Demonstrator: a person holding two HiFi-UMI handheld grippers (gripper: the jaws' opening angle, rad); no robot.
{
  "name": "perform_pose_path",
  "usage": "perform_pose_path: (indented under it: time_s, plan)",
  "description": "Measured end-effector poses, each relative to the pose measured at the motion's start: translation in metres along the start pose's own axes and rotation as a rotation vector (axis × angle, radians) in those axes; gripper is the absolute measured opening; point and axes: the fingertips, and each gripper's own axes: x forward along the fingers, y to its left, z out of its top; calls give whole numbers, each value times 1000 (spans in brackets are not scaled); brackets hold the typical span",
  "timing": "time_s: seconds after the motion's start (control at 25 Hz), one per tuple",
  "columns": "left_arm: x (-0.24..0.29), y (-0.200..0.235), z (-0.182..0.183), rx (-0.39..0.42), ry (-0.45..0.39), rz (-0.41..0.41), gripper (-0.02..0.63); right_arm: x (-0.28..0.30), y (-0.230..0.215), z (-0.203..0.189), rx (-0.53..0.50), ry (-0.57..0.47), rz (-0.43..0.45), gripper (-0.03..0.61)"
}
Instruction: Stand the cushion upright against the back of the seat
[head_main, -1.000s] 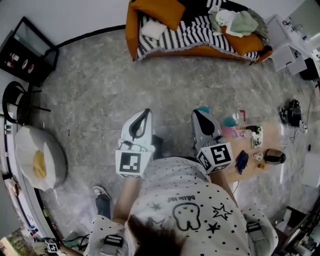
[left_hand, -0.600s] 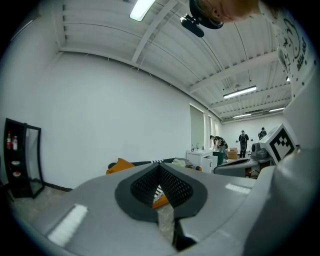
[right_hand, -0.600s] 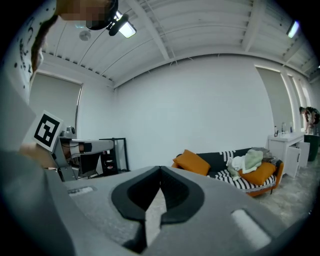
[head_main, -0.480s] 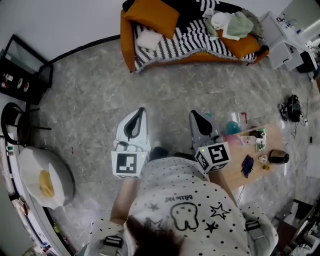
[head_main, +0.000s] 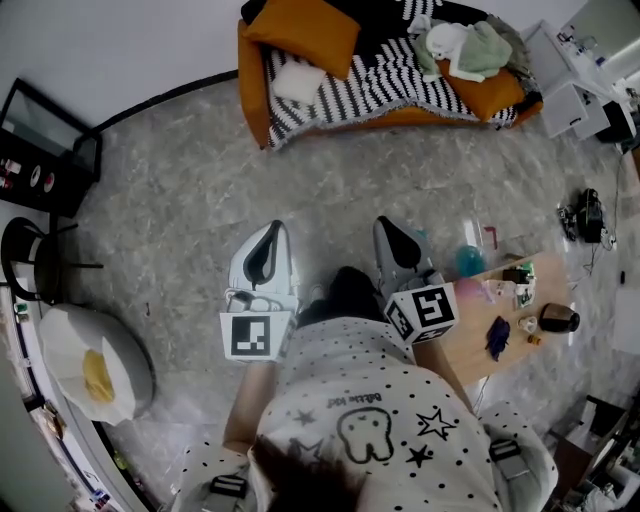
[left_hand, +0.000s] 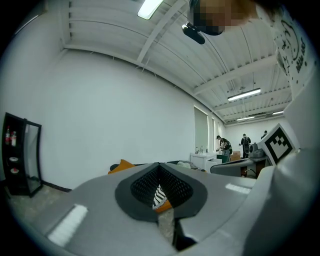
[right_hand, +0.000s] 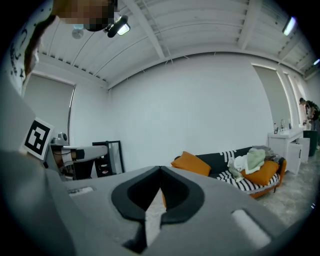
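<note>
An orange sofa (head_main: 255, 105) with a black-and-white striped cover stands far ahead by the wall. On it an orange cushion (head_main: 303, 30) leans at the left end and a small white cushion (head_main: 298, 80) lies flat on the seat. A second orange cushion (head_main: 492, 90) lies at the right under a heap of pale clothes (head_main: 462, 42). My left gripper (head_main: 274, 228) and right gripper (head_main: 386, 224) are held side by side over the bare floor, well short of the sofa. Both are shut and hold nothing. The right gripper view shows the sofa (right_hand: 260, 189) and the leaning cushion (right_hand: 192, 164) beyond the right gripper (right_hand: 160, 170).
A low wooden table (head_main: 482, 352) with small items stands right of me. A black glass-fronted shelf (head_main: 45, 150), a black chair (head_main: 28, 250) and a white round floor cushion (head_main: 95, 365) line the left side. White cabinets (head_main: 585, 95) stand at the far right. People (left_hand: 245, 144) stand far off.
I have walked a little towards the sofa; the table and the floor cushion have slid down the head view. Both grippers travelled forward with me, still shut.
</note>
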Motion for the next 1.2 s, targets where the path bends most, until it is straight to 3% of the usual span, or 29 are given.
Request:
perform_pose_path:
  time_s: [0.24,0.84,1.2]
  plan:
    - [31,10,-4,-21,17,30,-6,31,-27,8,-2,-12,-7,-4]
    - [127,21,12,-21,-11,113,-6,117,-92,38,-20,-4,97,-3]
    - [168,16,10,-11,-11,100,-6,140,-125,35,-10,17,109,-3]
